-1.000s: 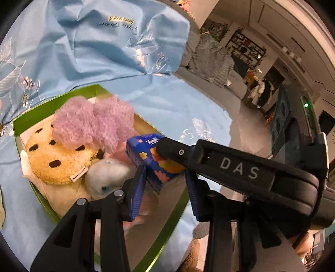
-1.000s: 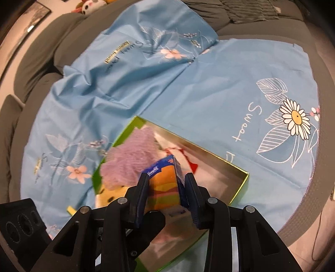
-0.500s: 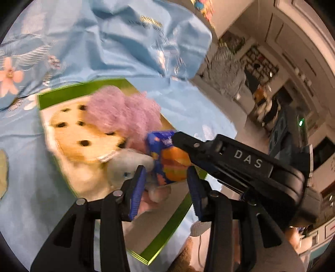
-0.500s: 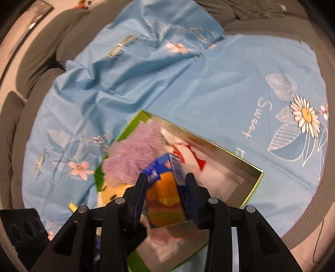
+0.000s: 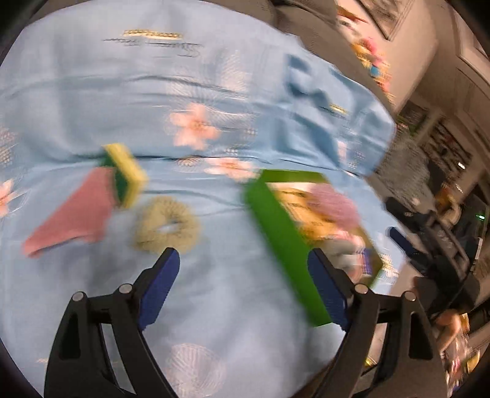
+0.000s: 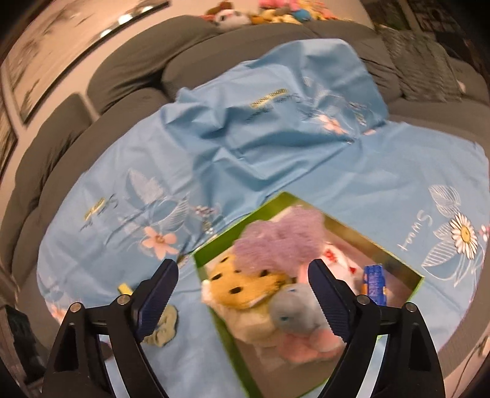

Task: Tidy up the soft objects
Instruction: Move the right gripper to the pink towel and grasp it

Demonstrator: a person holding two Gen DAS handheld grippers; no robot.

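Note:
A green box (image 6: 407, 271) on the blue cloth holds a purple fluffy item (image 6: 275, 242), a yellow spotted plush (image 6: 245, 284), a grey plush (image 6: 291, 312) and a blue tissue pack (image 6: 375, 283). My right gripper (image 6: 242, 294) is open and empty above the box. In the blurred left wrist view, my left gripper (image 5: 243, 284) is open and empty over the cloth, with the box (image 5: 275, 232) at its right. A beige scrunchie (image 5: 167, 226), a yellow-green sponge (image 5: 125, 174) and a pink cloth (image 5: 76, 214) lie ahead of it.
The blue floral cloth (image 6: 275, 128) covers a grey sofa (image 6: 128, 67). Plush toys (image 6: 260, 12) sit on the sofa back. The scrunchie (image 6: 162, 327) also shows left of the box in the right wrist view. Room furniture (image 5: 444, 214) is at the right.
My right gripper let go of the tissue pack, which now lies in the box, and pulled back. My left gripper opened and swung left, toward the scrunchie, sponge and pink cloth.

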